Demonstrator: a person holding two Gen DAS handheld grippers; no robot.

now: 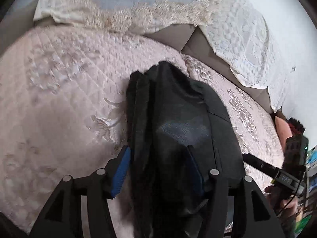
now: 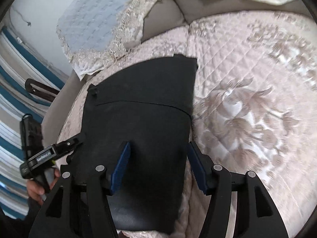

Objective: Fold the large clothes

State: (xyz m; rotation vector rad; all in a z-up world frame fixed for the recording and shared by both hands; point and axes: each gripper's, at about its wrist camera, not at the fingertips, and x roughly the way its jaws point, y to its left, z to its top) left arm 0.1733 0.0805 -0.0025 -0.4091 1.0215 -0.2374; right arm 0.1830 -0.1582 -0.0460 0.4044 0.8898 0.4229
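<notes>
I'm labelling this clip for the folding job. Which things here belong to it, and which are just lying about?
Belongs to the job:
black garment
left claw
right claw
pink quilted cover it lies on

Just lying about:
lace throw
blue quilted cloth

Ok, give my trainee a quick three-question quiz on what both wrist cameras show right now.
1. True or false: the right gripper is shut on the black folded garment.
2. What does the garment lie on? A) a wooden table B) the pink quilted floral cover C) a blue carpet
3. Fill in: the left gripper has its jaws ____, with the garment's dark cloth seen between them.

Key: 1 false, its jaws stand apart over the garment; 2 B; 3 open.
</notes>
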